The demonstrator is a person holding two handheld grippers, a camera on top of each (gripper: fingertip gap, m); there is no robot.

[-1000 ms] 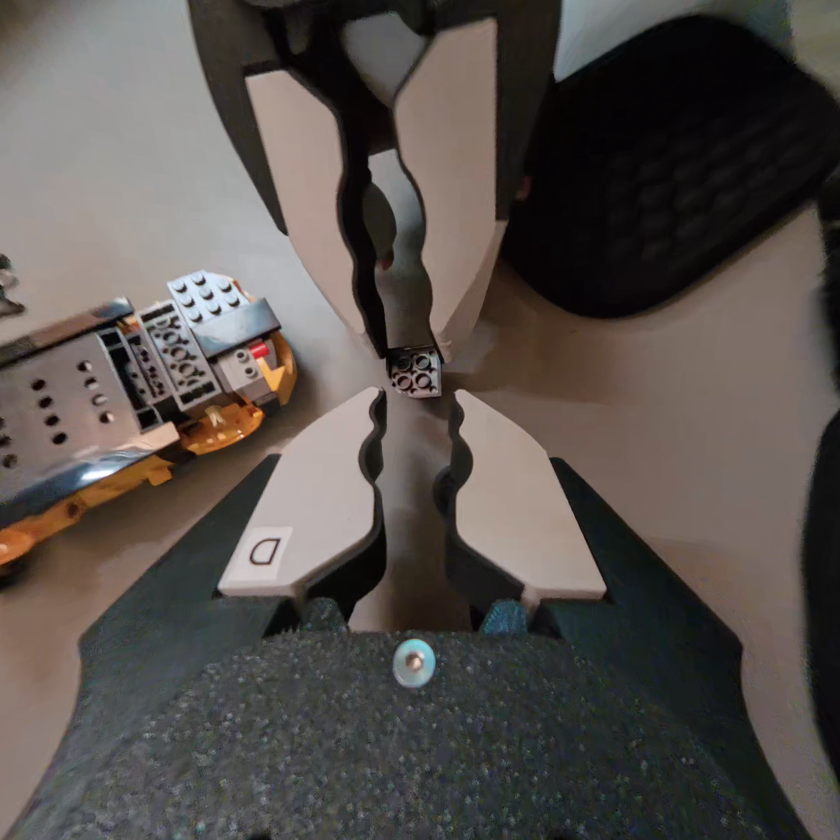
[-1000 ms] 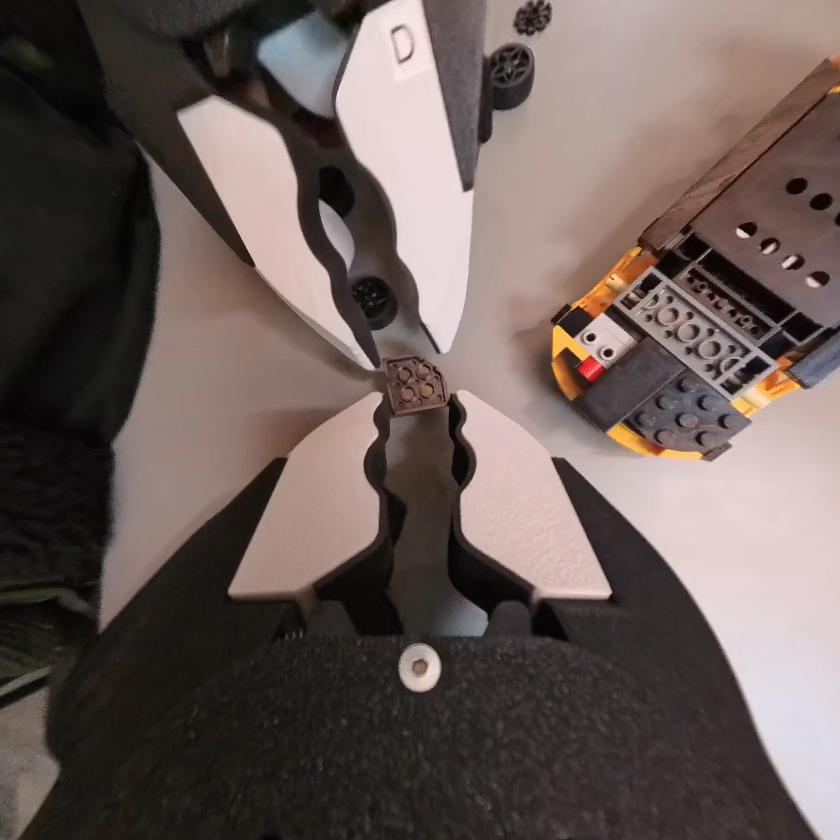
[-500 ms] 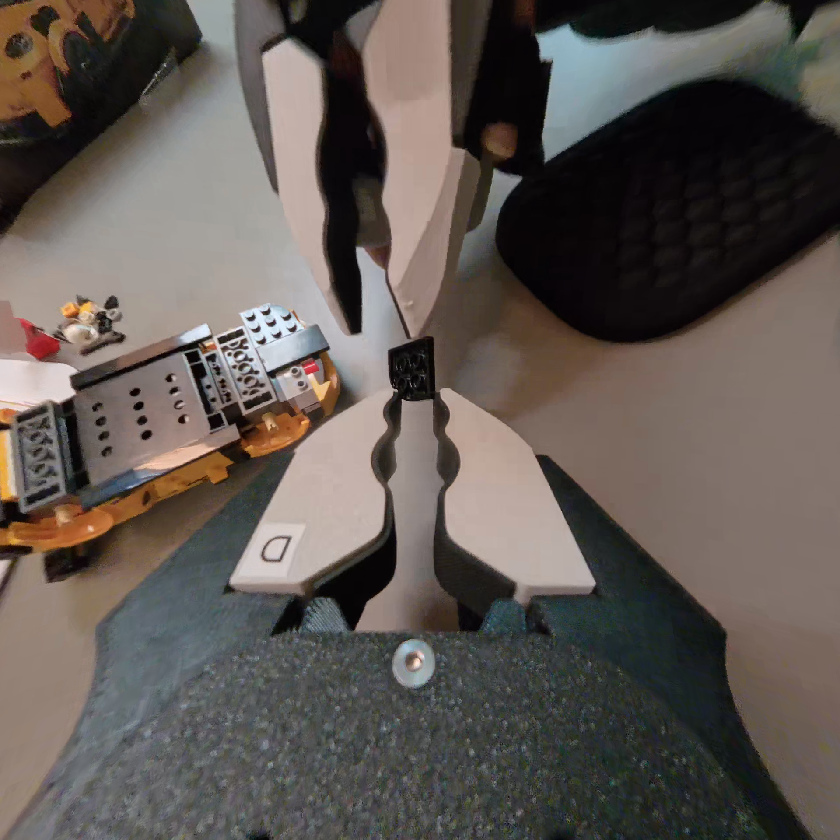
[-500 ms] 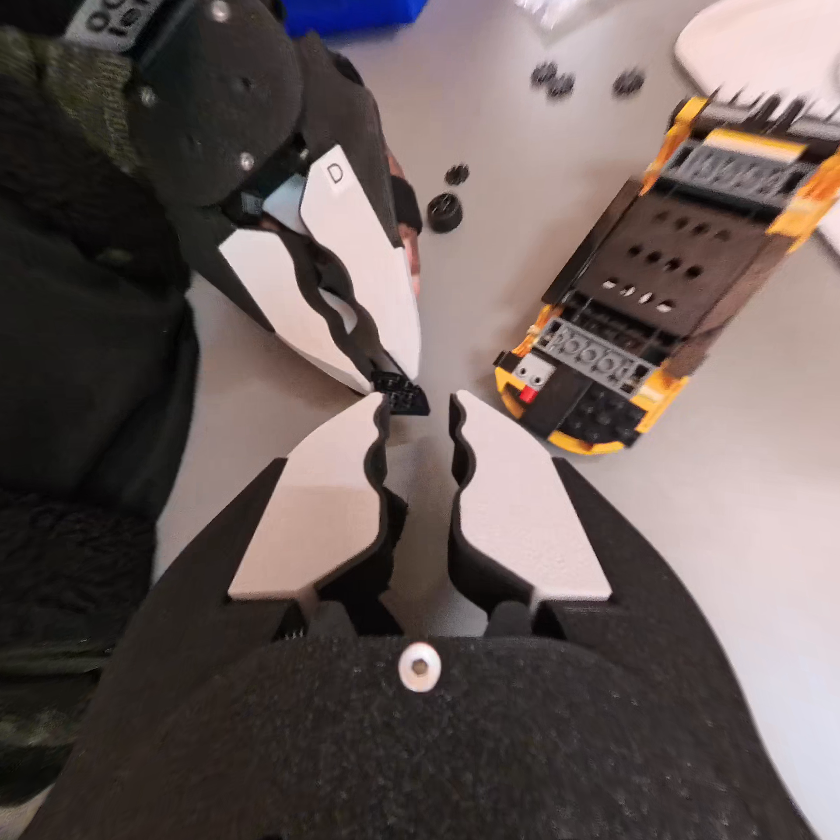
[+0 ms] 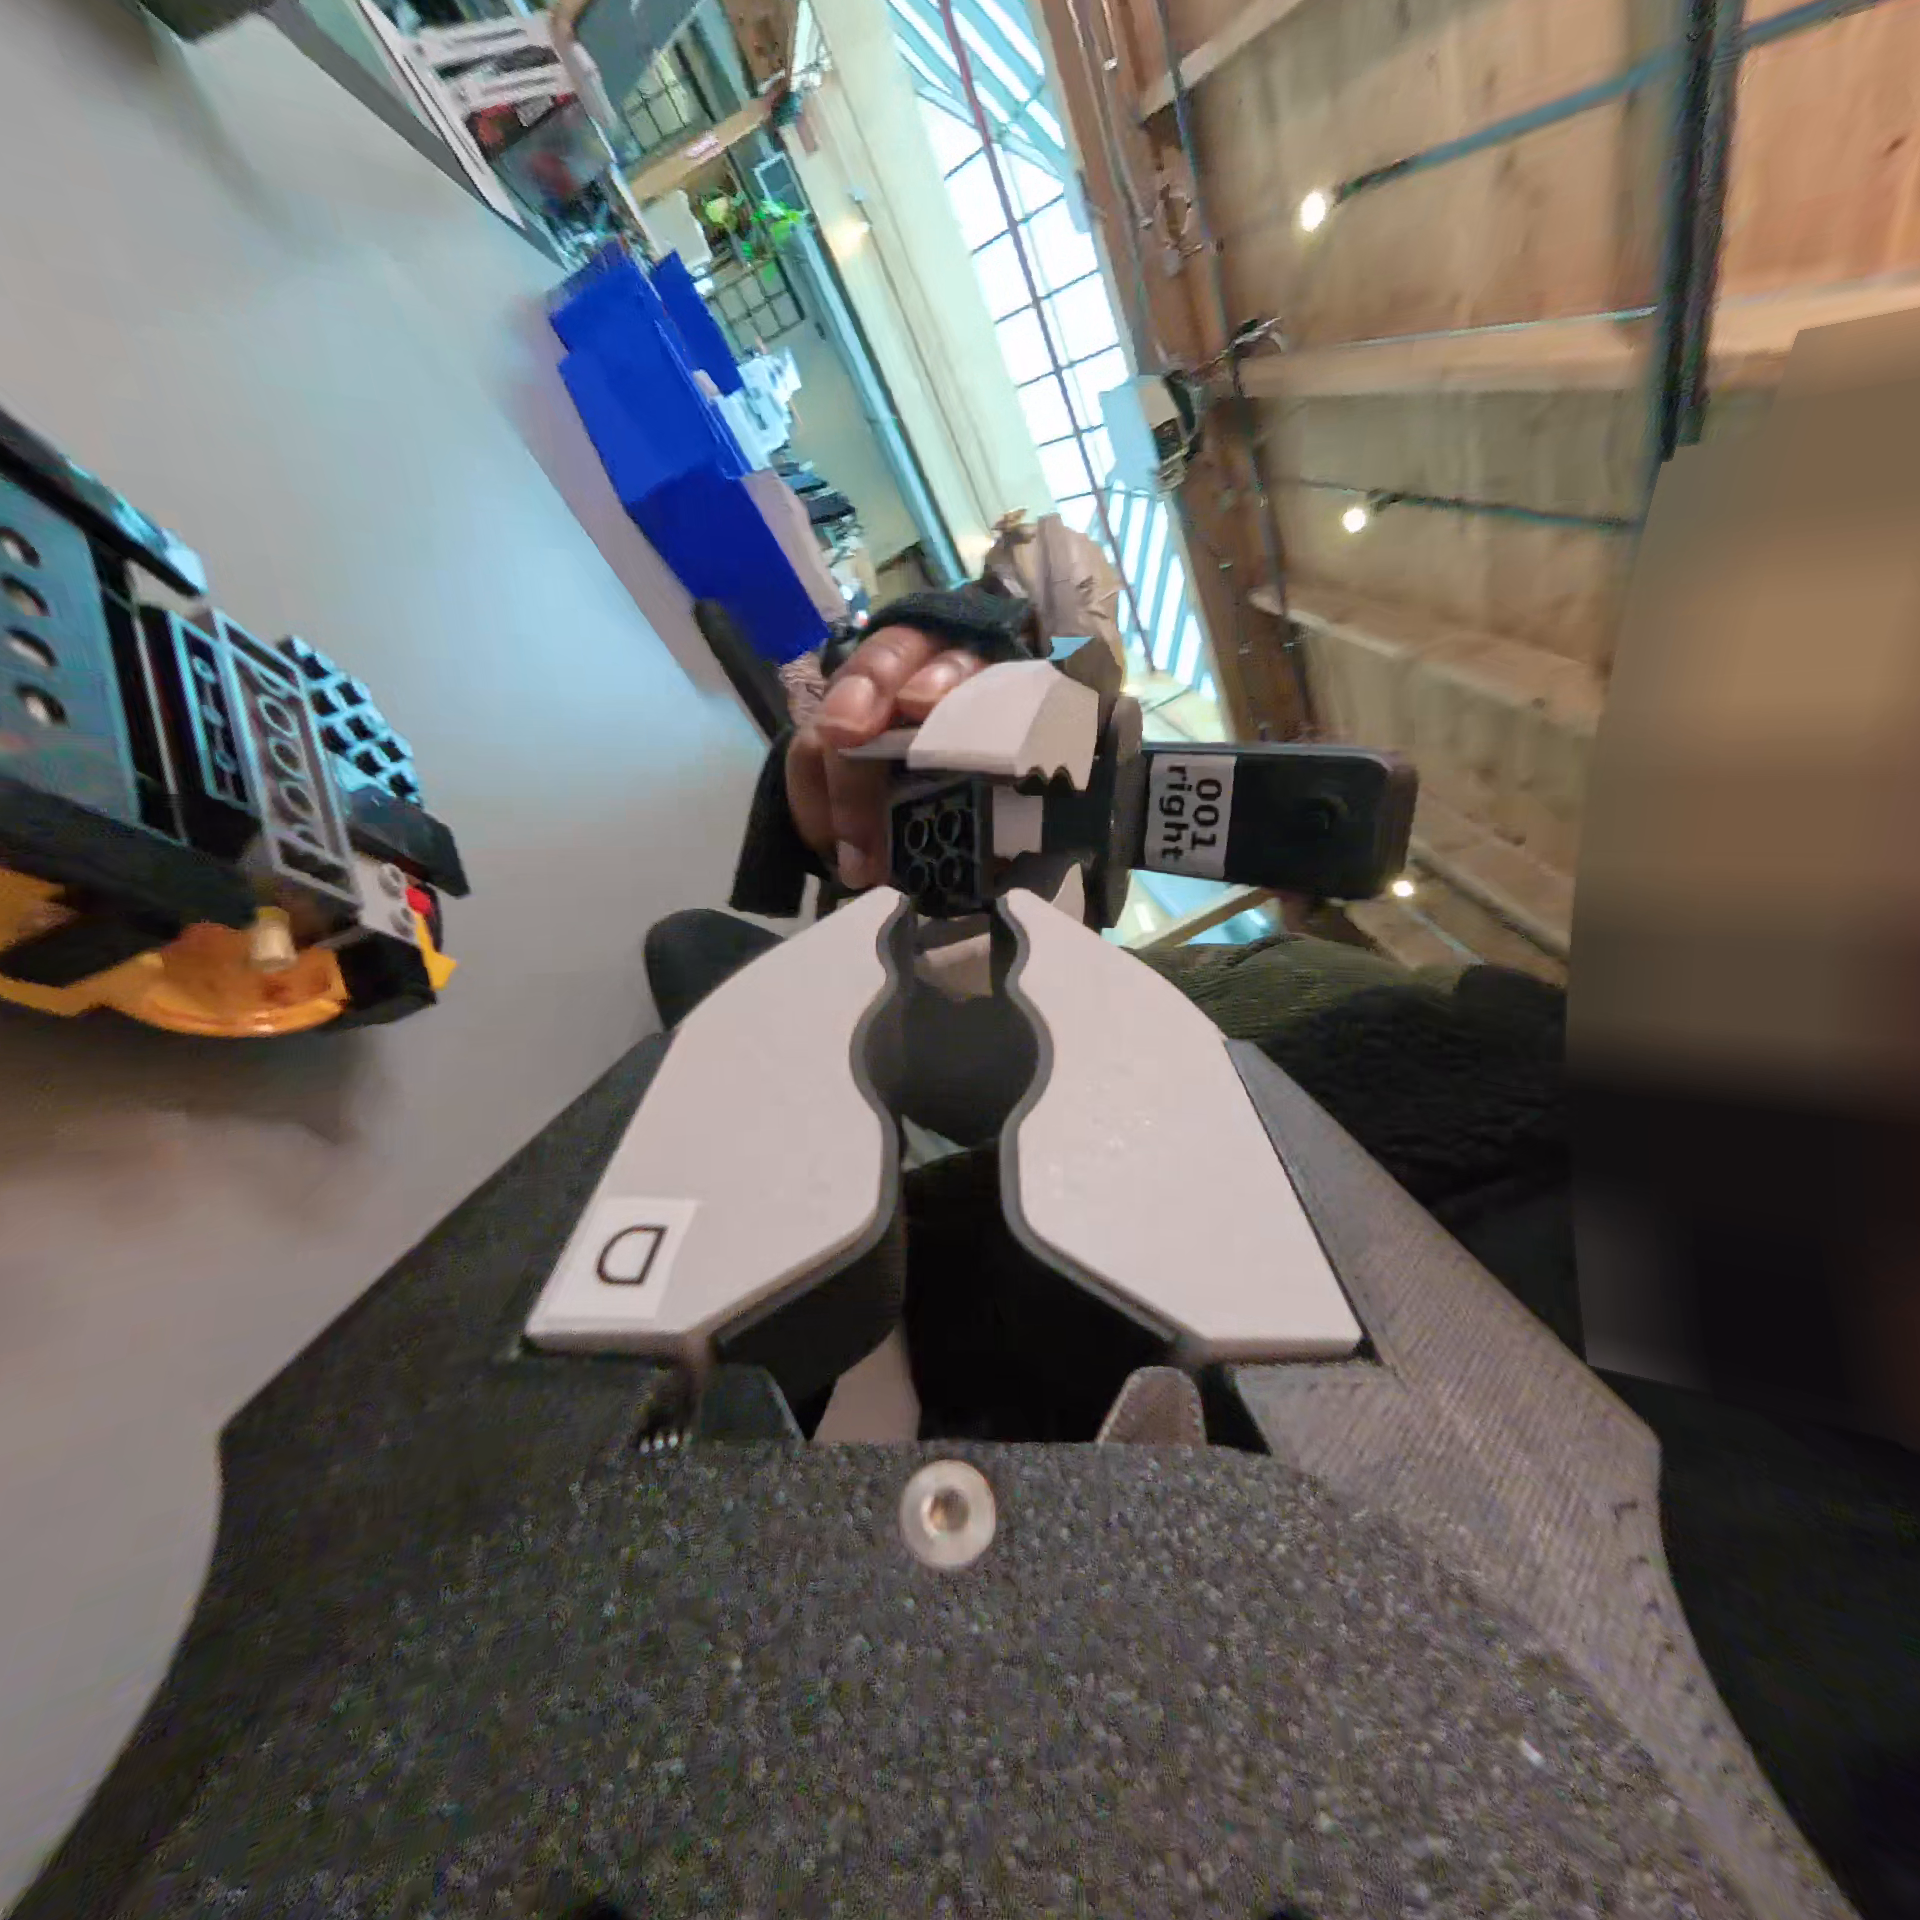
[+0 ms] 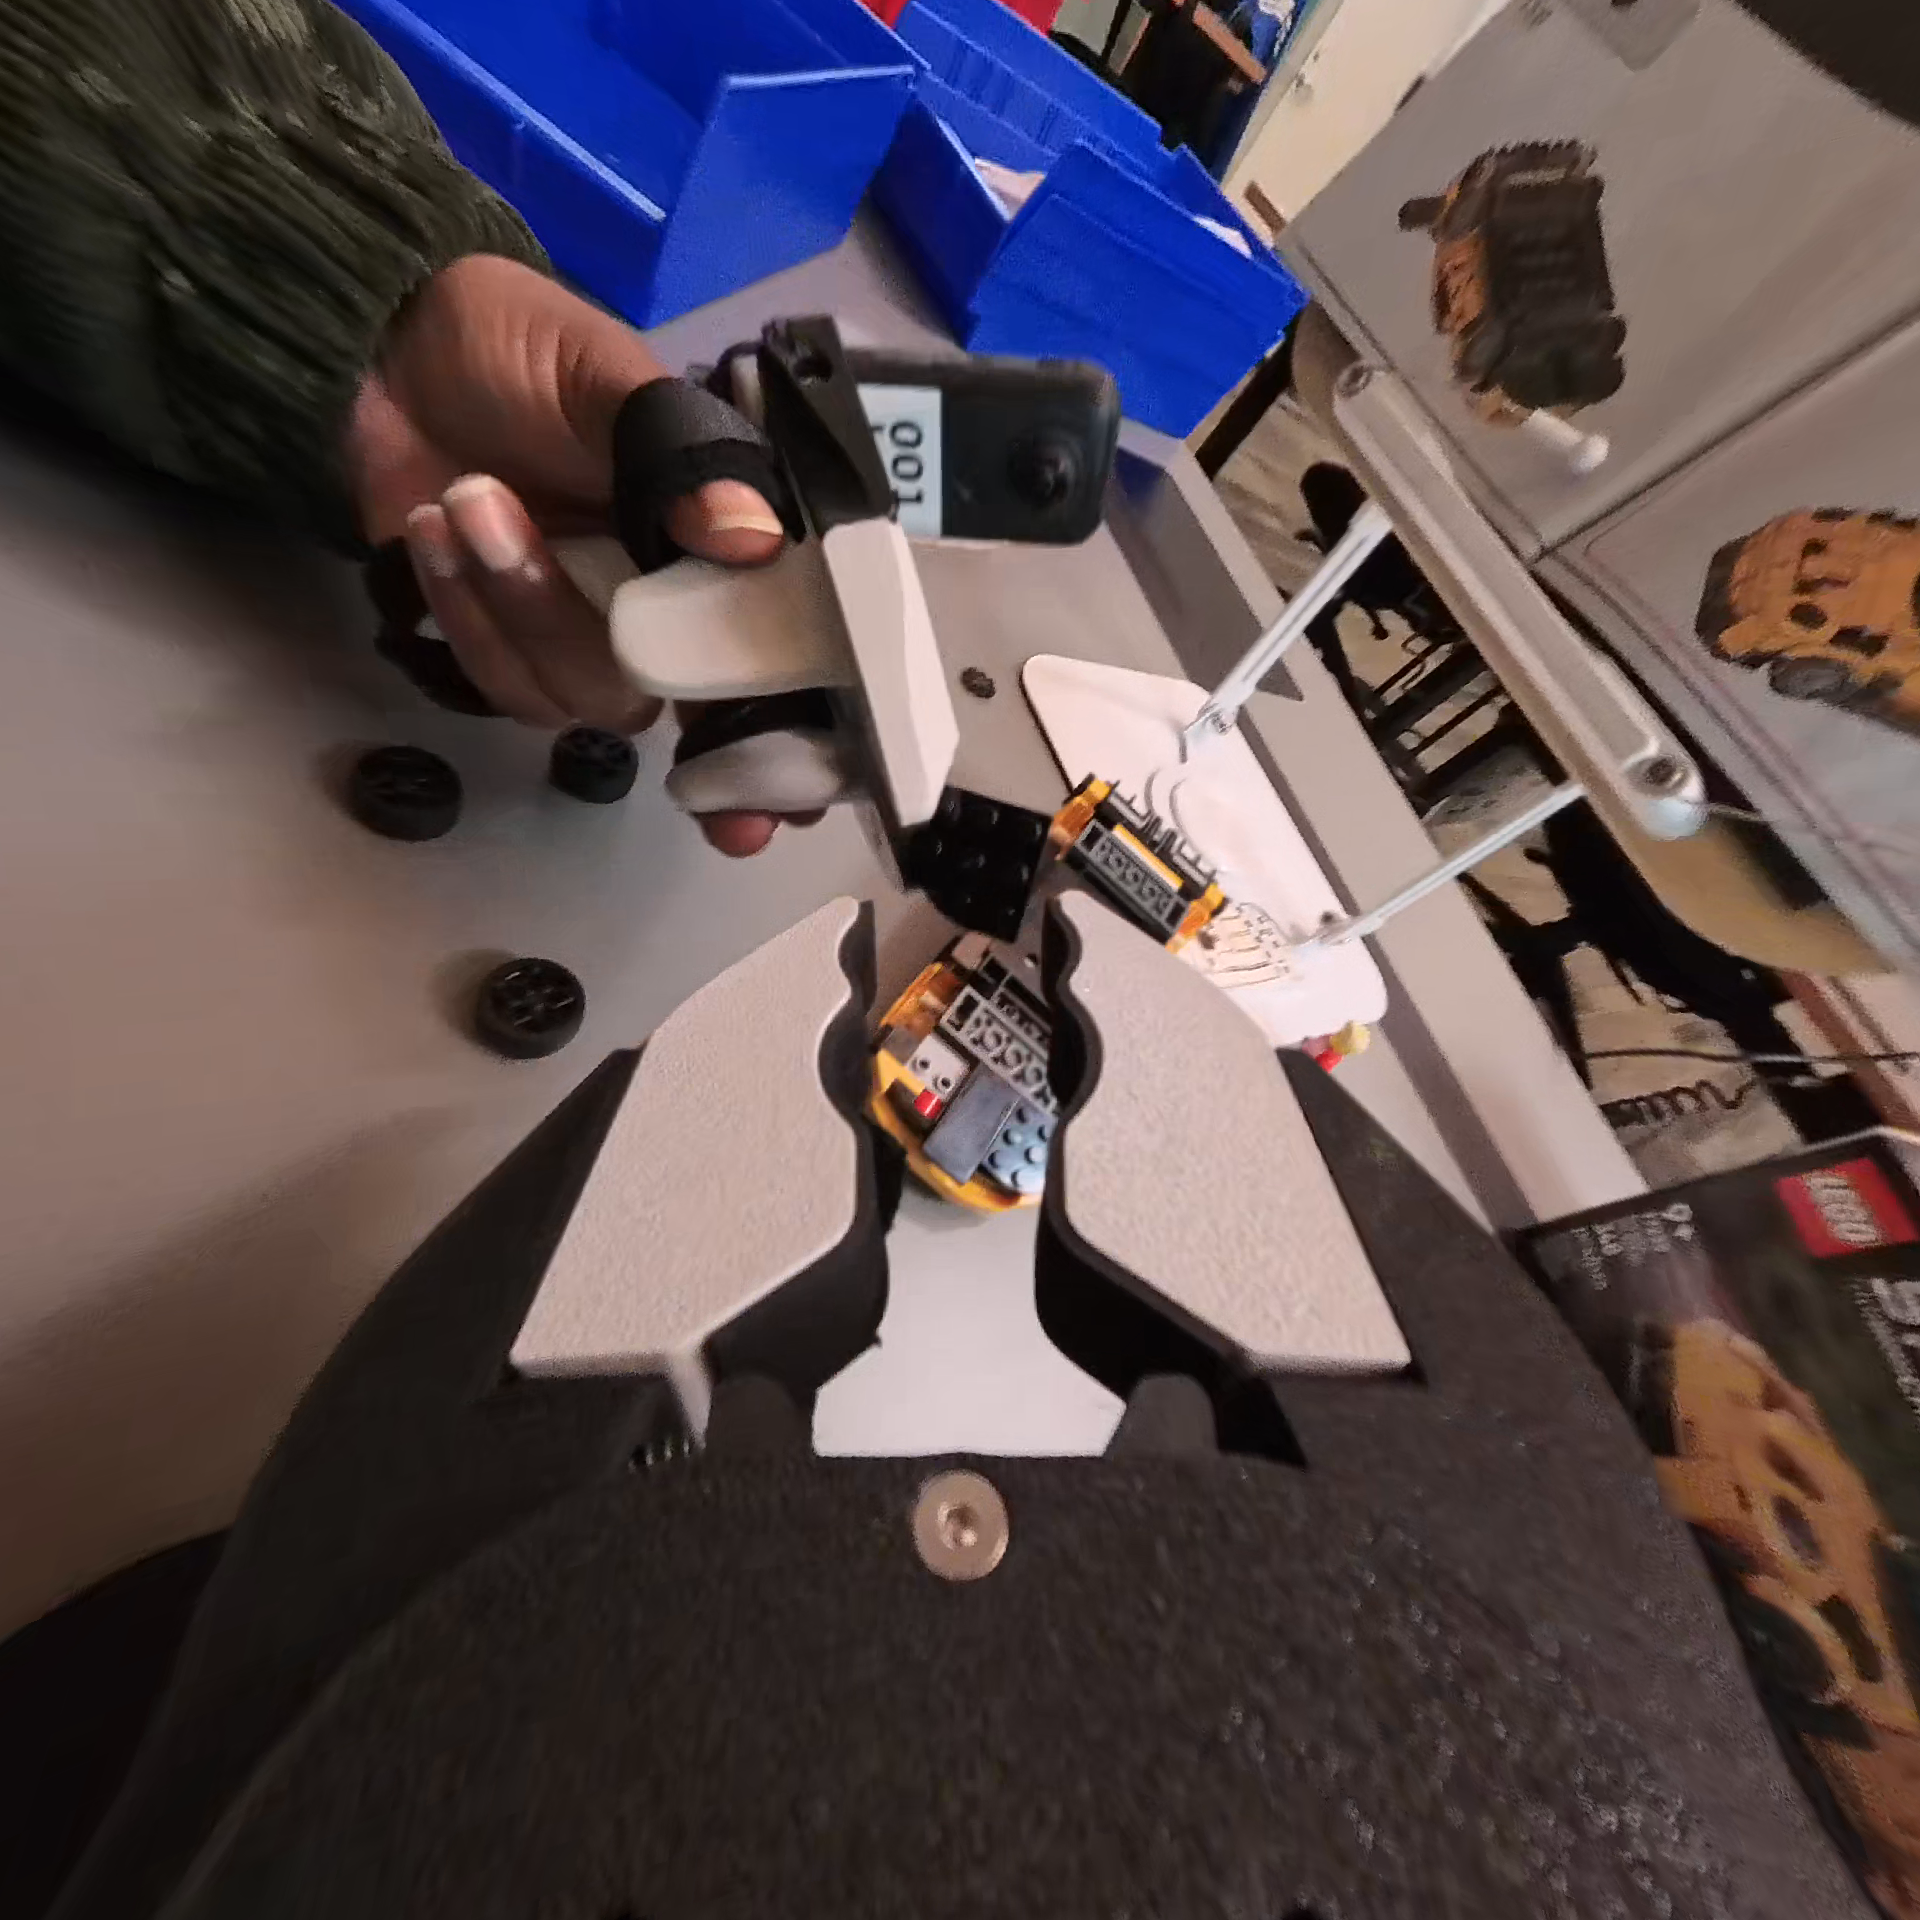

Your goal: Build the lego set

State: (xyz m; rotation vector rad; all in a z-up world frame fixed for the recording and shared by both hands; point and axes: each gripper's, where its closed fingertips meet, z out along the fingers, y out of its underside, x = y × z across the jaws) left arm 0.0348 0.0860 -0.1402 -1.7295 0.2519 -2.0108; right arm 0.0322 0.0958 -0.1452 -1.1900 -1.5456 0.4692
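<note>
We hold a small black brick point(image 5: 940, 847) up in the air, well above the grey table point(image 6: 187, 997), pinched at the tips of the left tongs point(image 5: 951, 914), whose fingers are nearly closed on it. The right tongs point(image 6: 951, 920) stand partly open; the brick sits just at their tips, but we cannot tell whether they touch it.

The car point(image 6: 966, 1081) lies on the table below. Its yellow and black body with grey plates looks largely assembled. Three black wheels point(image 6: 530, 1006) lie loose on the table, so we judge the wheels not yet fitted. The black brick is also not yet on the car. A white sheet point(image 6: 1122, 717) and blue bins point(image 6: 790, 177) sit behind.
</note>
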